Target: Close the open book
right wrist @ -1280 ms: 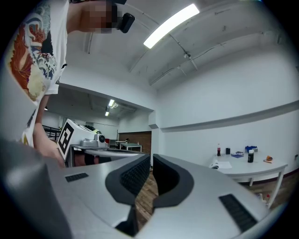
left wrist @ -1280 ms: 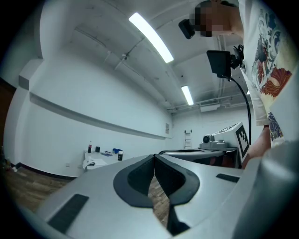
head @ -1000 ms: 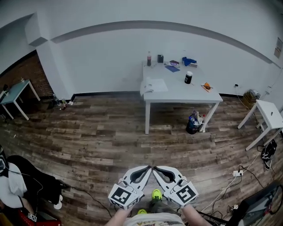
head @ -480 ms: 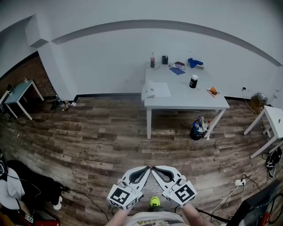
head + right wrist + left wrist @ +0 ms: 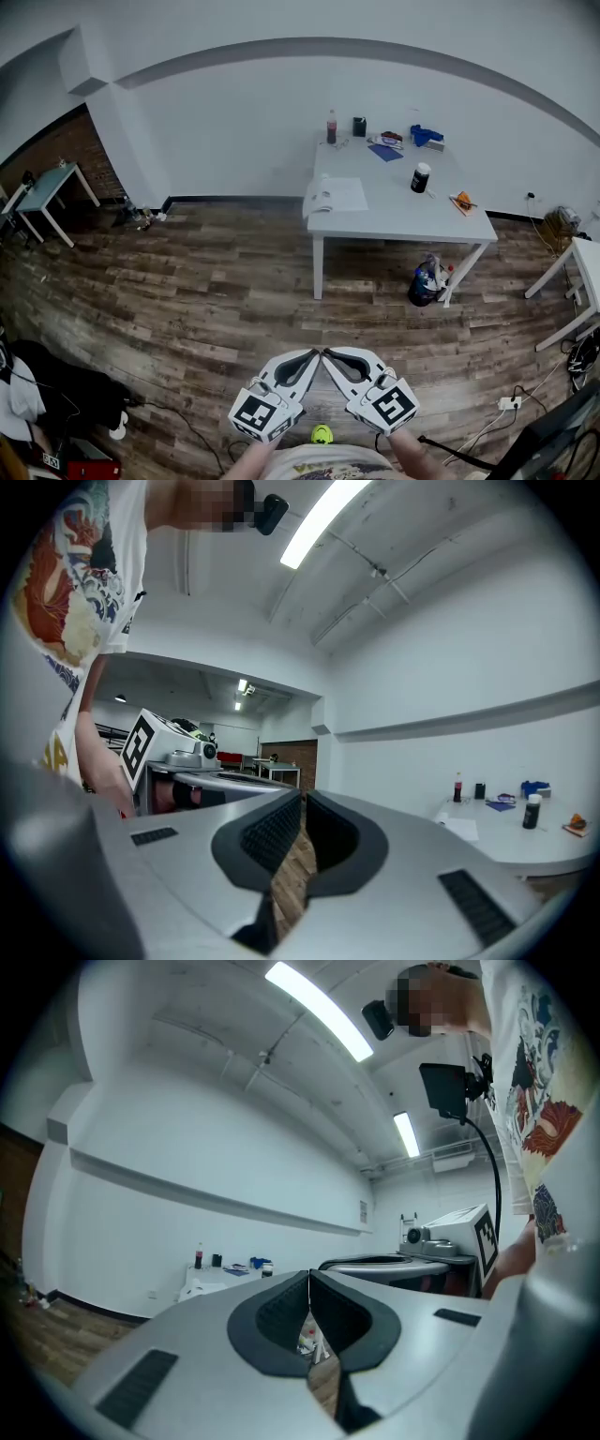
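Lying open, white-paged book at table's edge

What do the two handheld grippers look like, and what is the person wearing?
The left gripper and right gripper have light grey shells, dark ribbed pads and a black-and-white marker cube each. The shirt is white with a colourful print.

Matt grey plastic grippers over a weathered wood floor.

Smooth, matt grey plastic is seen on the left gripper and right gripper; their pads are faced with dark, ribbed, rubber-like material. Below the fingers, a floor of rough-grained wood planks is laid. Far ahead of the fingertips, matt paper pages of an open book lie on a smooth white table.
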A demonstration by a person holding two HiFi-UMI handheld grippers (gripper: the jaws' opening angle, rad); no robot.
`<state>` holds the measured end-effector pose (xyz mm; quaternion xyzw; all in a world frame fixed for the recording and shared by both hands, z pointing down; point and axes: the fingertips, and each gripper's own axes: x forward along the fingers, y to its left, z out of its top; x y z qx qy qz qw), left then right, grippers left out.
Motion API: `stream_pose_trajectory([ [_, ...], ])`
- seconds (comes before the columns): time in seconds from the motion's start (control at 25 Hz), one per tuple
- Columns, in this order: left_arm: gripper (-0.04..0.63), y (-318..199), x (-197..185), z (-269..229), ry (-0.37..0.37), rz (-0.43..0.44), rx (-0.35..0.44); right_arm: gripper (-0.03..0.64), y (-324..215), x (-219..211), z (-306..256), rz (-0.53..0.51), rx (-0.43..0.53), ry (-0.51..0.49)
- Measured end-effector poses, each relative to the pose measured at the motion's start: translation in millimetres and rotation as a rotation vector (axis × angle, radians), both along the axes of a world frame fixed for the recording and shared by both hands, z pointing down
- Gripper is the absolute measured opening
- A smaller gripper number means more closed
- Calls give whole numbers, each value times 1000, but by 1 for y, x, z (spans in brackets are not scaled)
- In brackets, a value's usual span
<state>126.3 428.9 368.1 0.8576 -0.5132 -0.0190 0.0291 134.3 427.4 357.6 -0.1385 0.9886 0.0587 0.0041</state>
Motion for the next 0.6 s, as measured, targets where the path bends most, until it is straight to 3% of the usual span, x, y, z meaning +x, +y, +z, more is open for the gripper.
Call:
stream_pose_trajectory([
  [0.32,14,-33,-13,-2,-16,-12,8,26,-32,-13,2,-11,1,7],
  [0.6,14,-91,-33,4,-8,17,7,26,-90,-32,9,49,-40,9],
])
